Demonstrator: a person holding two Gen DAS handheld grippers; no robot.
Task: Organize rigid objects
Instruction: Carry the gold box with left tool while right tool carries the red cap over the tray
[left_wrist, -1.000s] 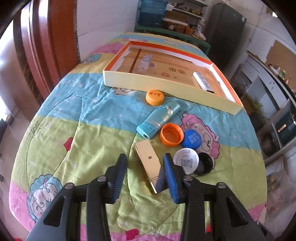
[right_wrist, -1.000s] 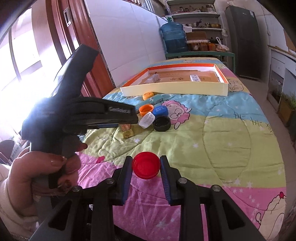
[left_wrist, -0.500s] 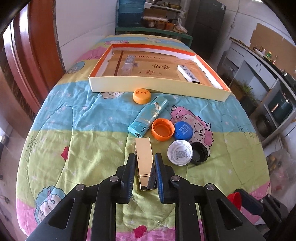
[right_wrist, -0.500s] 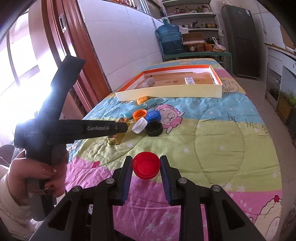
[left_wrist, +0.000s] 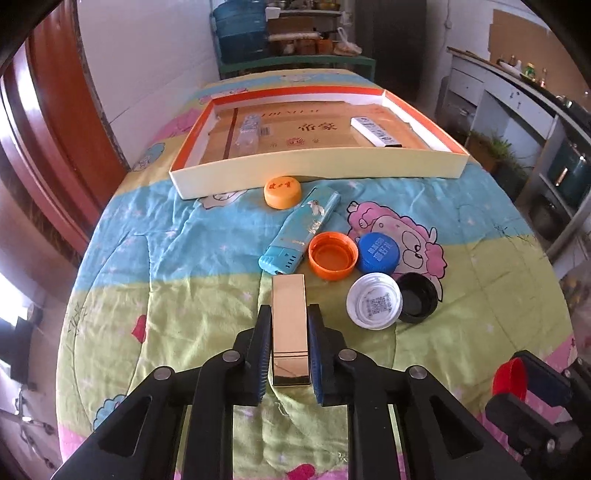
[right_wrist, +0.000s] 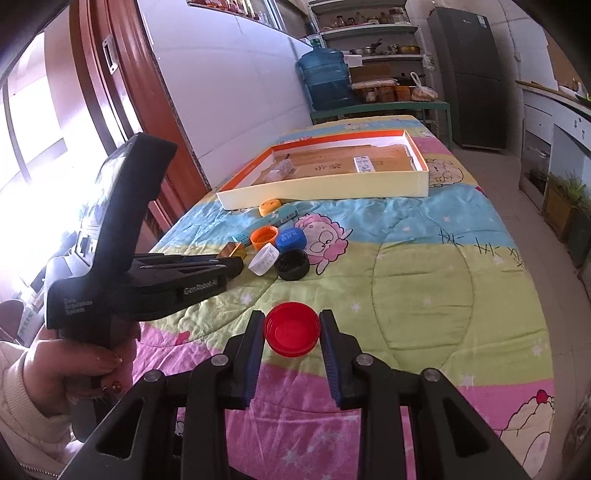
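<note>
At lower centre of the left wrist view, left gripper (left_wrist: 290, 352) has just closed onto the gold box (left_wrist: 289, 325); right gripper (right_wrist: 291, 334) clamps the red cap (right_wrist: 291, 328); advice: lift straight, keep level, clear the white cap (left_wrist: 373, 305), carry to tray (left_wrist: 317, 168).

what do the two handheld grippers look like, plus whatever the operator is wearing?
Both match: black plastic scissor-style linkages with silver pivot bolts and ribbed blue pads on the fingers. The left gripper, seen from the right wrist view, has a black pistol handle, a tall rear mount, and white print reading "GenRobot.AI" and "Data Acquisition System". No cables visible. The hand wears dark nail polish and a white padded sleeve.
</note>
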